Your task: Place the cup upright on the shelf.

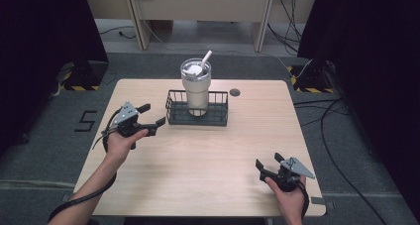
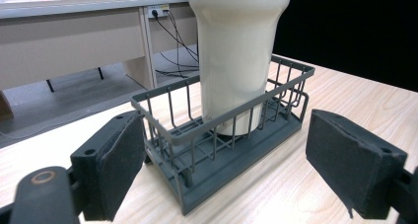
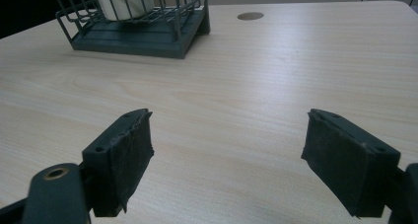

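A cream tumbler (image 1: 196, 86) with a lid and a white straw (image 1: 205, 57) stands upright in a dark wire basket (image 1: 220, 117) at the table's far middle. My left gripper (image 1: 152, 115) hovers open just left of the basket, jaws wide with nothing between them. Seen from the left gripper view, the basket (image 2: 231, 157) and the tumbler (image 2: 236, 51) sit close ahead, between the pads (image 2: 118, 167). My right gripper (image 1: 267, 160) rests open near the front right corner, far from the basket (image 3: 148, 39), with bare tabletop between its pads (image 3: 130, 155).
The light wooden table (image 1: 208, 160) has a round cable hole (image 1: 235, 92) right of the basket. Cables lie on the grey floor to the right. A desk and wall sockets stand beyond the table's far edge.
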A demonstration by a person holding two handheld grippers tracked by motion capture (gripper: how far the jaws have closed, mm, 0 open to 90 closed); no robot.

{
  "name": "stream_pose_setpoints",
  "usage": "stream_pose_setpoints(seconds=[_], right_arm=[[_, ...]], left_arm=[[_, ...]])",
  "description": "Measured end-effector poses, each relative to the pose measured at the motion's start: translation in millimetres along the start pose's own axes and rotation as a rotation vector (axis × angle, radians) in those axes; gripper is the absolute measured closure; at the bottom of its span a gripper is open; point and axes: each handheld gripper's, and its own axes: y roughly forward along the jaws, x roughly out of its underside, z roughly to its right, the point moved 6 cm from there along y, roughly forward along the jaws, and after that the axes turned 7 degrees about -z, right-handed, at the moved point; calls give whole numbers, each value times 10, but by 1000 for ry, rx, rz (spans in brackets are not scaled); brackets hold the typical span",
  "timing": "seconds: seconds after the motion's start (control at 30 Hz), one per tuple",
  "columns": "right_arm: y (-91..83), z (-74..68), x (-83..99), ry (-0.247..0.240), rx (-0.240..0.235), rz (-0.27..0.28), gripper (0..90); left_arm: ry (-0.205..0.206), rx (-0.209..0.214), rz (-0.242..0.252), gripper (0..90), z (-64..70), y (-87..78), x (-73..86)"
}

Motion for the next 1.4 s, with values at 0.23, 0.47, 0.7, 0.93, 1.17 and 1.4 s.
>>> stream_pose_setpoints(seconds=[0.23, 0.47, 0.7, 0.93, 1.17, 1.4], right_arm=[[1, 0, 0, -1, 1, -2, 192], [1, 0, 0, 0, 2, -1, 192], [1, 1, 2, -2, 3, -4, 192], [-1, 1, 2, 0, 3, -1, 192], [1, 1, 2, -3, 3, -2, 192], [0, 1, 2, -1, 1, -1, 192]], left_arm=[[-11, -9, -1, 145, -24, -105, 103], [-18, -19, -5, 146, -50, -226, 196], [-35, -33, -11, 145, -88, -329, 331], [-48, -43, -34, 146, -112, -419, 506], [-71, -56, -48, 146, -135, -472, 682], [-69, -73, -41, 147, -161, -510, 737]])
